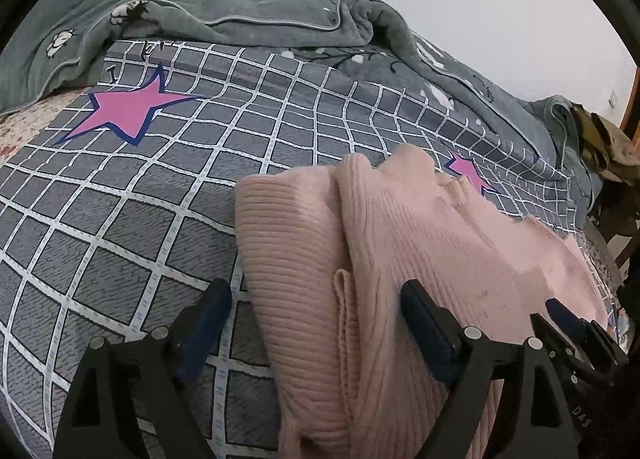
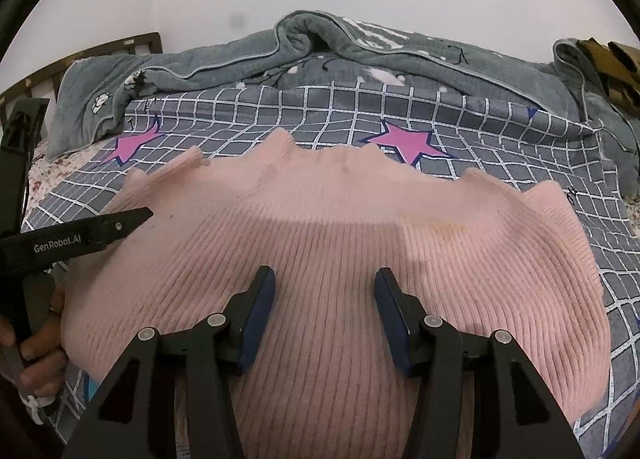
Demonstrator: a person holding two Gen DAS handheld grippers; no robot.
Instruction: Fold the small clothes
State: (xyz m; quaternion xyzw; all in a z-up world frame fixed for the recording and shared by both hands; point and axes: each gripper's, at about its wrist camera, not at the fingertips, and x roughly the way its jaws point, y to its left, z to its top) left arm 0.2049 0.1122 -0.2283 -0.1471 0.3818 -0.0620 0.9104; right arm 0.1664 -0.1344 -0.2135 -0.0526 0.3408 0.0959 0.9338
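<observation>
Left wrist view: on a bed spread with a grey checked sheet (image 1: 120, 227) printed with pink stars (image 1: 128, 109), the left gripper (image 1: 316, 319) hangs with its jaws wide apart over the left edge of a pink ribbed sweater (image 1: 420, 243). Its left finger stands over bare sheet and its right finger over the knit, with a folded edge of the garment lying between them; the pads press on nothing. At the far right of this view the tips of the right gripper (image 1: 576, 323) show above the same garment.

Right wrist view: the left gripper (image 2: 132, 217) reaches in from the left, held by a hand (image 2: 40, 343), its tip over the sweater's (image 2: 340, 243) left side. The right gripper (image 2: 324, 311) sits over the middle of the sweater, jaws partly apart and clamping nothing, the knit spread flat under and between the fingers. A rumpled grey-green blanket (image 2: 440, 67) lies along the wall behind.
</observation>
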